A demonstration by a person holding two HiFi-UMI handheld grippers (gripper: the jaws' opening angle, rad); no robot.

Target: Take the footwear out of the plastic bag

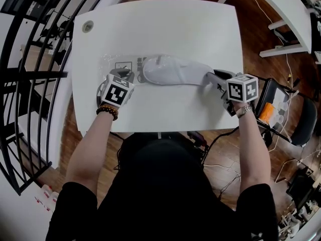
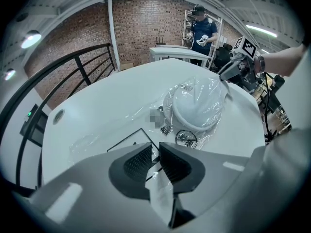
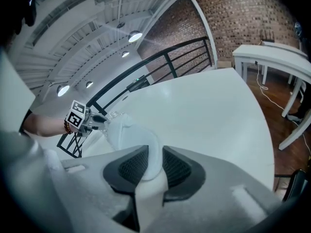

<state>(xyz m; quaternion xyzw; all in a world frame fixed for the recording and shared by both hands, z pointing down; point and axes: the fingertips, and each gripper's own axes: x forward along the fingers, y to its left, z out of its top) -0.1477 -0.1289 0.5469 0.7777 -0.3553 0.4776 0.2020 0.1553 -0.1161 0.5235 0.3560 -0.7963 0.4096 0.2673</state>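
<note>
A white slipper (image 1: 175, 70) lies across the middle of the white table (image 1: 160, 24), its left part inside a clear plastic bag (image 1: 118, 64). My left gripper (image 1: 125, 75) is at the bag's left end. In the left gripper view its jaws (image 2: 155, 149) are shut on a fold of the clear bag (image 2: 146, 118), with the slipper (image 2: 197, 106) beyond and my right gripper (image 2: 228, 73) at its far end. My right gripper (image 1: 209, 78) is at the slipper's right end. In the right gripper view its pads (image 3: 154, 154) press on the slipper's white edge (image 3: 131, 132), with my left gripper (image 3: 92, 121) far behind.
A round cable hole (image 1: 88, 26) sits in the table's far left corner. A black railing (image 1: 30, 59) runs along the left. A black chair (image 1: 288, 114) stands at the right and another white table (image 1: 286, 14) at the top right. A person (image 2: 199, 30) stands far off.
</note>
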